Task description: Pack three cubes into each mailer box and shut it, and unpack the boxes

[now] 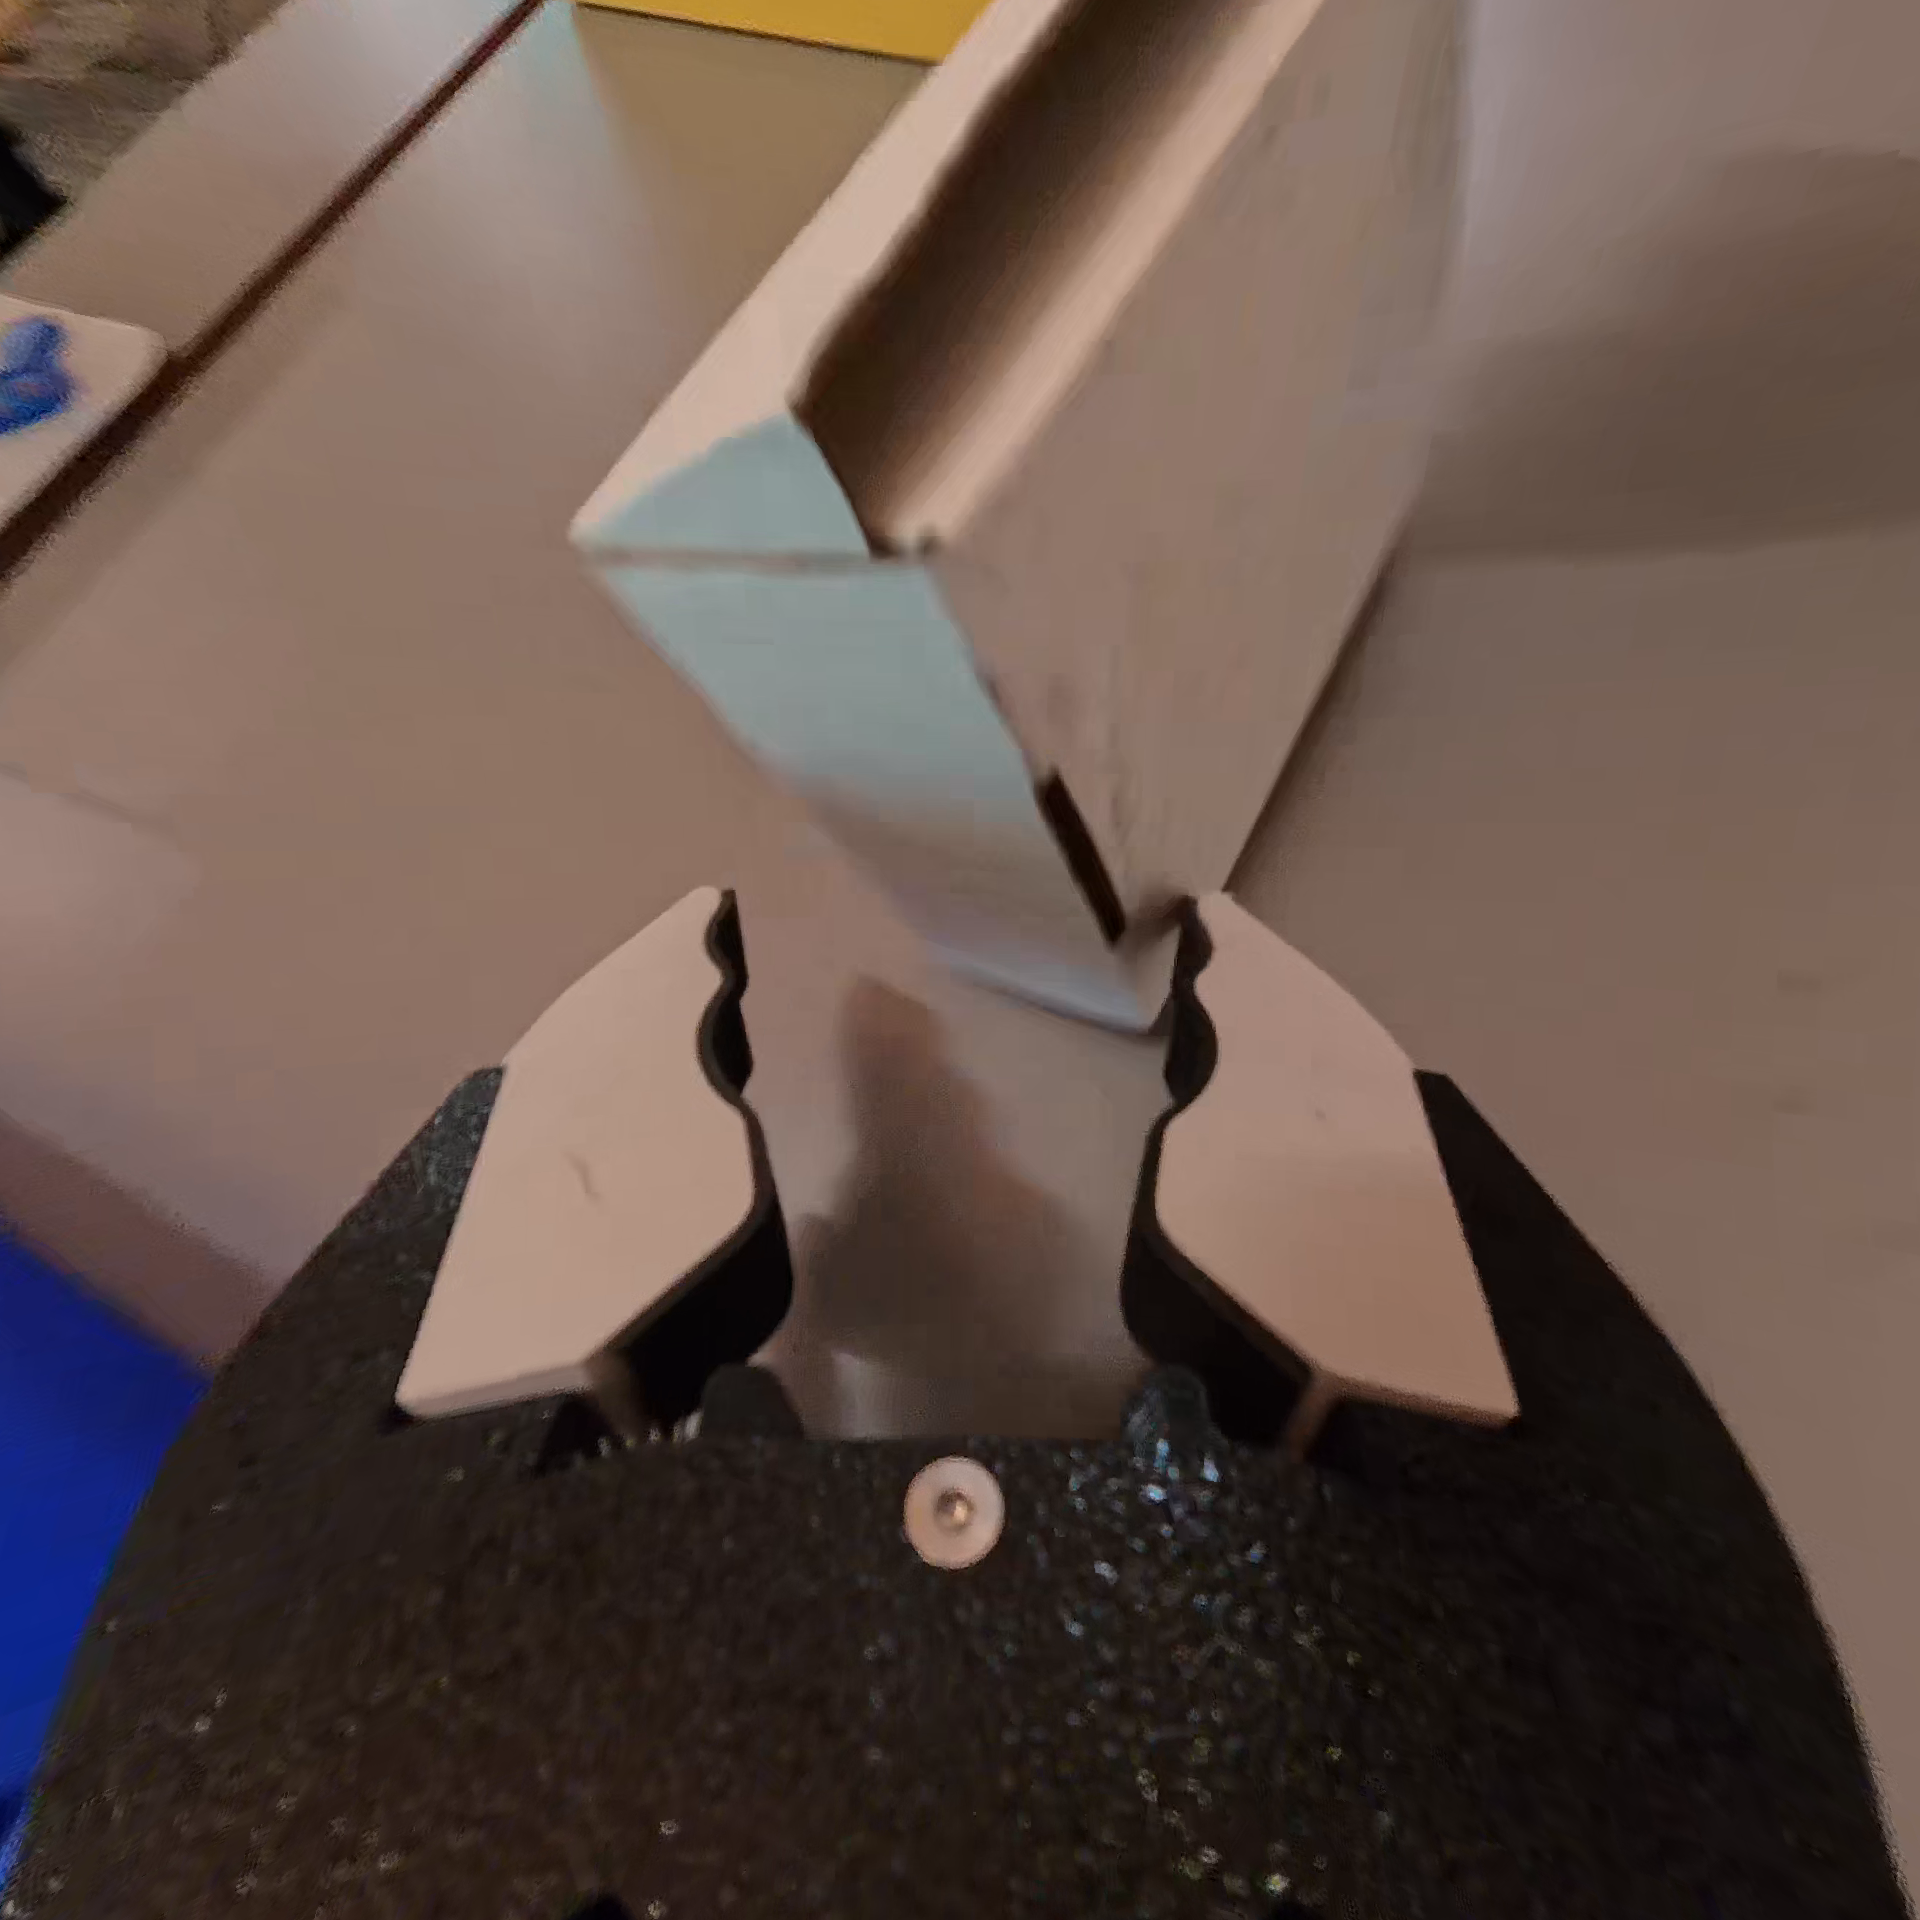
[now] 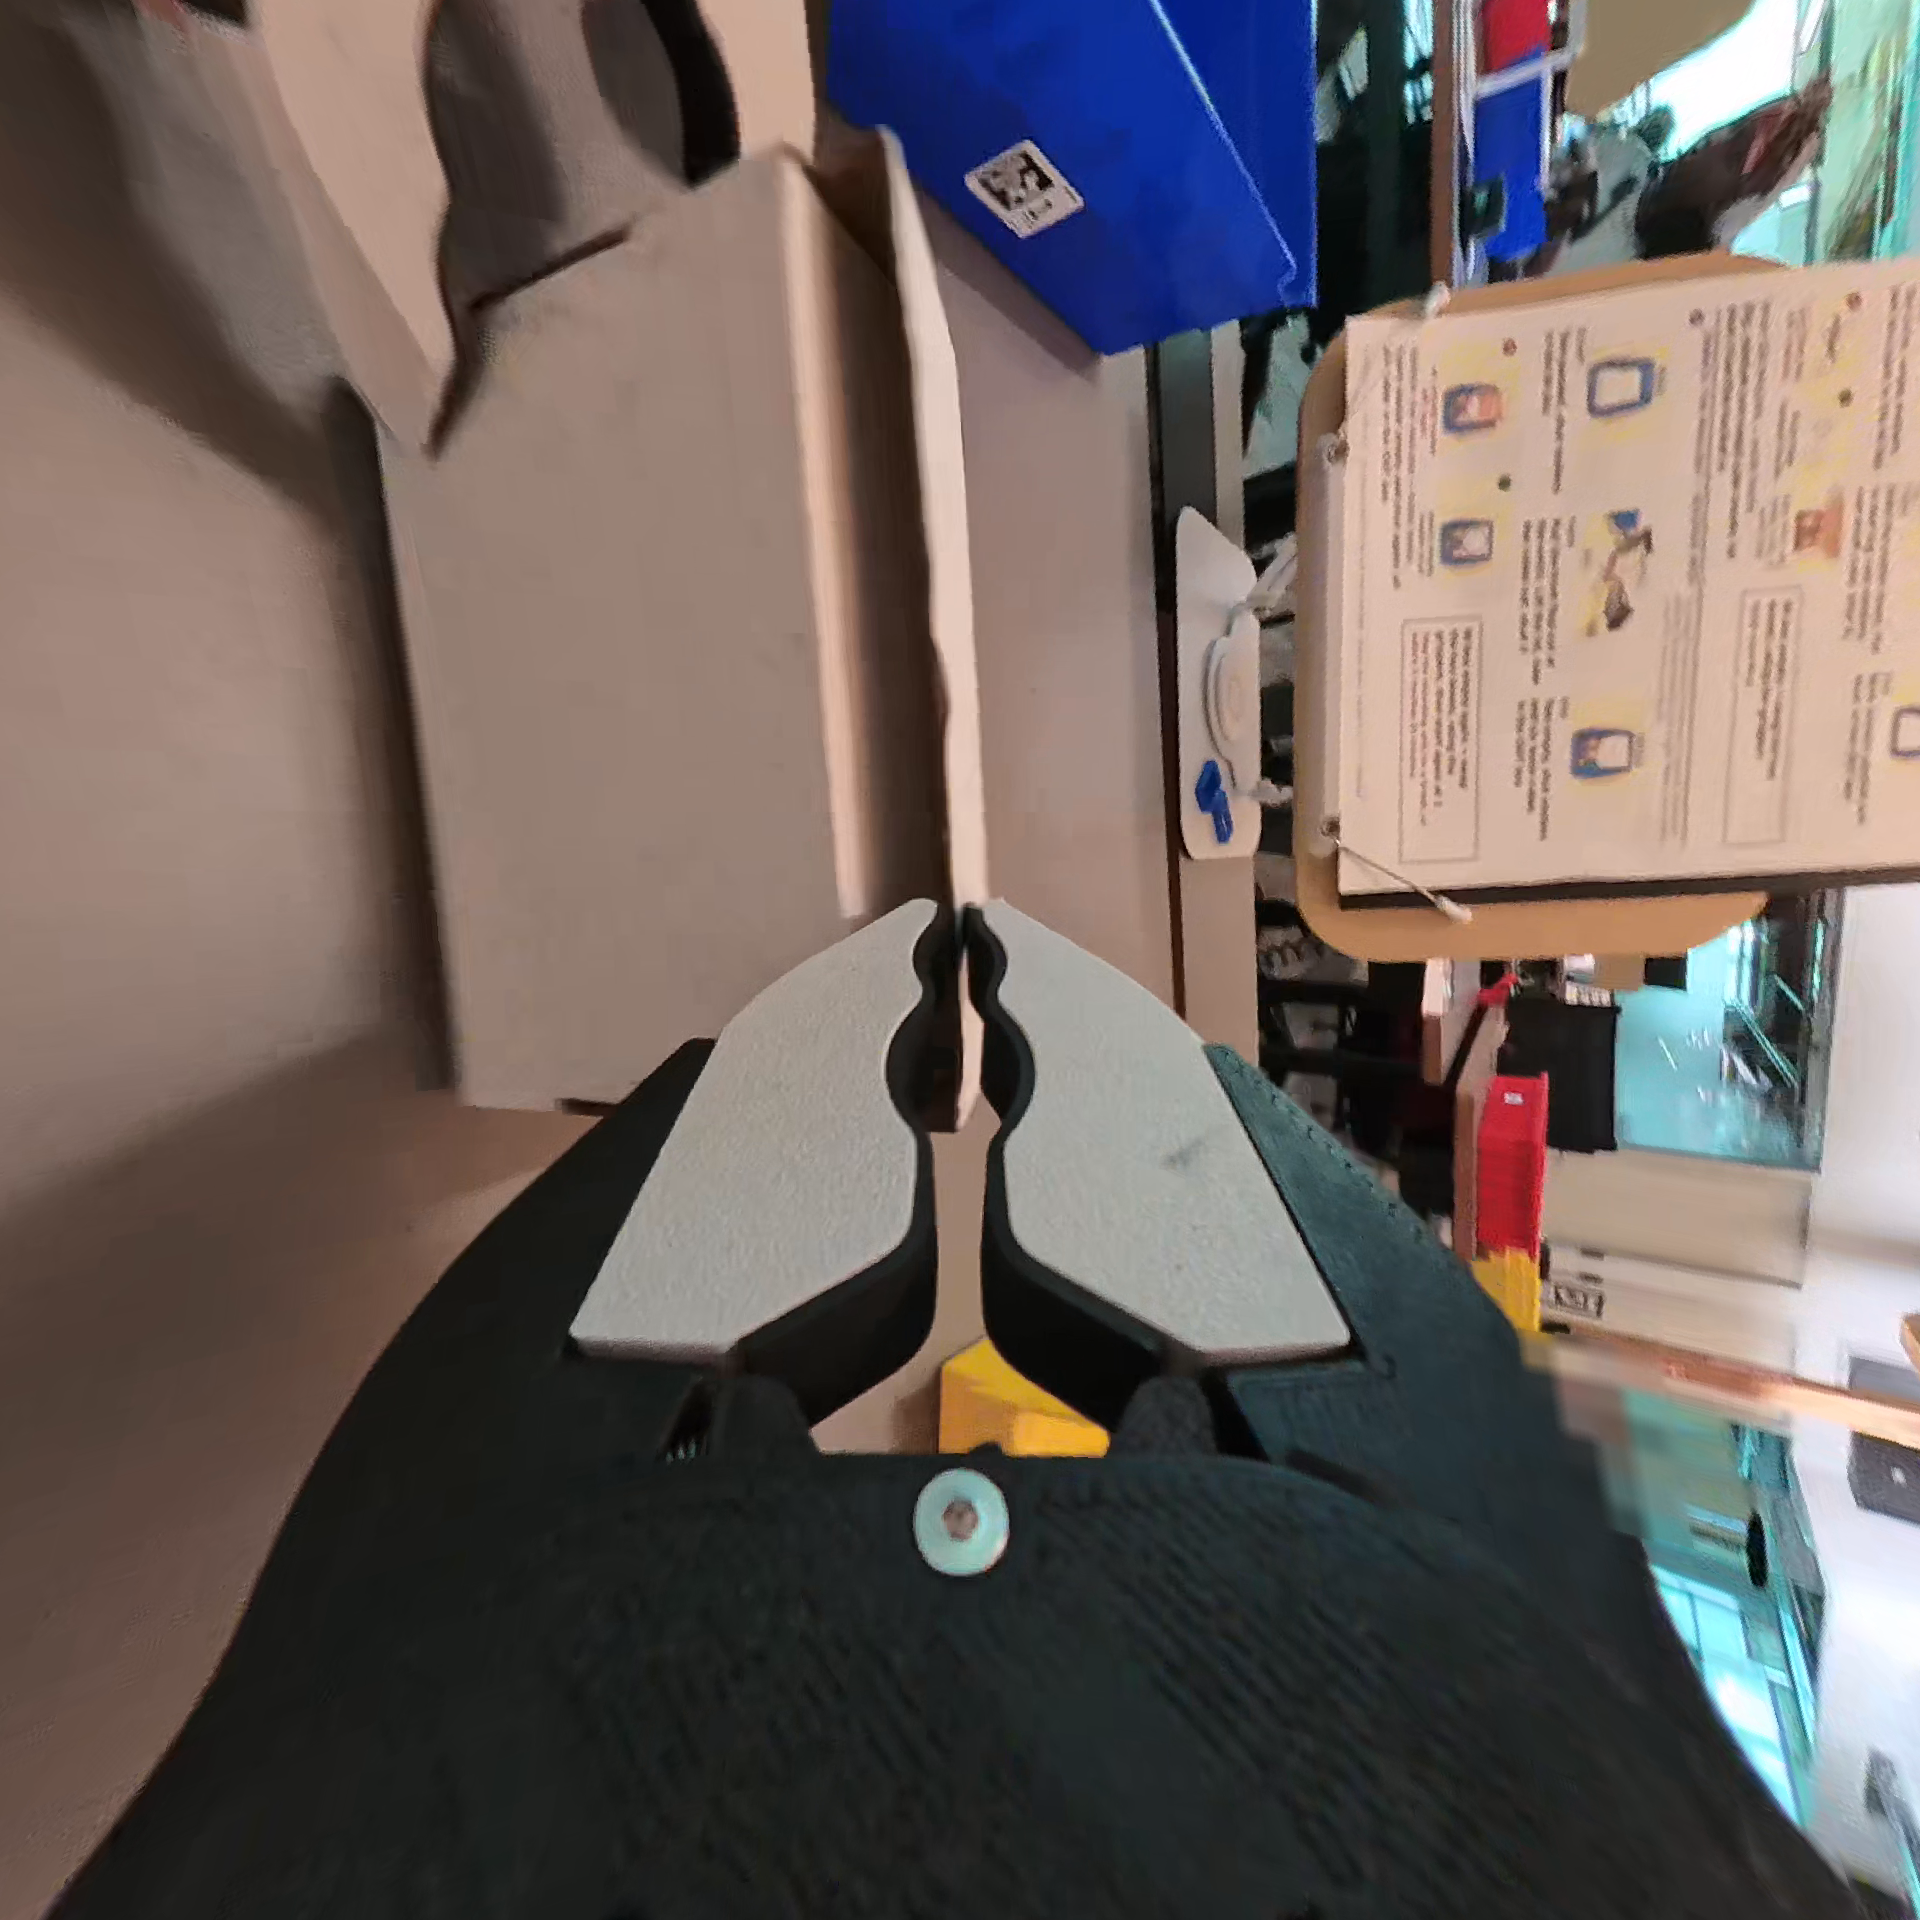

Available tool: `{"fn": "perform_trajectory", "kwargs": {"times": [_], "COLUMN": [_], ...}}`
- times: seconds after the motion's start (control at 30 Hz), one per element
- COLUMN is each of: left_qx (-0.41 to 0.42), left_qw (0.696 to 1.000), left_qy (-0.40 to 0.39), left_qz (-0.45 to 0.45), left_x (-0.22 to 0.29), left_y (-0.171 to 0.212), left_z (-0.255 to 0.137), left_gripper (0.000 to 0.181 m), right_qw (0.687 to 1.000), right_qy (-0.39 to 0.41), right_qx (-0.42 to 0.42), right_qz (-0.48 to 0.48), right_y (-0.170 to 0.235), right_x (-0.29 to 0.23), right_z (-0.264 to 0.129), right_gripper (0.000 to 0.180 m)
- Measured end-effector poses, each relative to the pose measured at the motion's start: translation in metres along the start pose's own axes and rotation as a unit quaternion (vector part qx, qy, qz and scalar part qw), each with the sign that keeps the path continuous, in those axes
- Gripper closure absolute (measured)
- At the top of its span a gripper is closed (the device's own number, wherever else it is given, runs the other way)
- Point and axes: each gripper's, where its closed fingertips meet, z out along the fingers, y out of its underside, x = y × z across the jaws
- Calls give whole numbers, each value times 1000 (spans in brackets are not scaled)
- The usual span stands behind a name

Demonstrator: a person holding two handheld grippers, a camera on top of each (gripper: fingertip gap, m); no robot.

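A white cardboard mailer box point(image 1: 1039, 468) stands tilted on the pale table, its near corner just ahead of my left gripper point(image 1: 961, 914). That gripper is open and empty, and the box's lower corner touches or nearly touches its right finger point(image 1: 1278, 1143). In the right wrist view, rolled sideways, my right gripper point(image 2: 958, 920) is shut on a thin white flap point(image 2: 951, 623) of the mailer box point(image 2: 623, 644). A yellow cube point(image 2: 1013, 1403) shows below the right gripper's fingers. A yellow edge point(image 1: 779, 21) shows at the top of the left view.
A blue bin point(image 2: 1091, 156) with a small tag stands past the box; a blue patch point(image 1: 62, 1507) sits at the left view's lower left. A clipboard with a printed sheet point(image 2: 1621, 582) hangs beyond the table edge. Another flat white cardboard piece point(image 1: 208, 208) lies at the far left. Some 15 cm of space lies between my two pairs of fingers.
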Motion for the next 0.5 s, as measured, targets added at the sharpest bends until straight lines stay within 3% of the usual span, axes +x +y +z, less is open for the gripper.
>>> {"fn": "perform_trajectory", "kwargs": {"times": [0.13,0.23,0.3,0.5], "left_qx": [17,73,99,35], "left_qw": [995,978,954,898], "left_qy": [-73,-84,-95,-213], "left_qz": [59,177,267,384], "left_x": [-17,14,40,43], "left_y": [-25,-69,-93,-106], "left_z": [-53,-74,-68,-28], "left_gripper": [138,164,181,181], "right_qw": [999,998,998,998], "right_qy": [5,-7,-11,-3], "right_qx": [-8,2,13,16], "right_qz": [38,55,61,59], "right_y": [1,-4,-9,-19], "right_x": [5,0,-4,-10], "right_z": [-4,-5,-4,-5], "right_gripper": [178,178,178,177]}}
